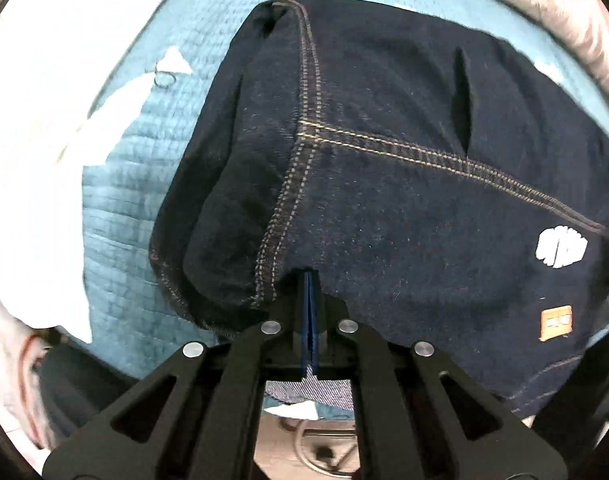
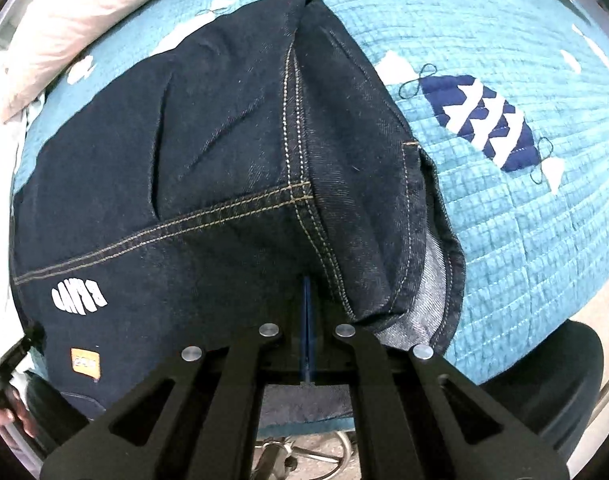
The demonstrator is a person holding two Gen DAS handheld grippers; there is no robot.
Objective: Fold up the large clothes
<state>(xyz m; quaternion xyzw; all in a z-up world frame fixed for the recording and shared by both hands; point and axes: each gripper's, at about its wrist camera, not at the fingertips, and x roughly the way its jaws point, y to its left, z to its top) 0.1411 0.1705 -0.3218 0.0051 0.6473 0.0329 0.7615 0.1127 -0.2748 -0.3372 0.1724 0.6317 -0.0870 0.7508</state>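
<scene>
The dark denim garment (image 1: 404, 184) lies on the blue quilt (image 1: 136, 184), already doubled into a thick bundle with its yellow-stitched seams on top. At its near edge the left gripper (image 1: 310, 280) has its fingers pressed together, pinching the cloth left of the white printed logo (image 1: 560, 248), and the right gripper (image 2: 306, 284) pinches the same edge right of that logo. I judge the fold partly done: another fold and smoothing probably remain.
</scene>
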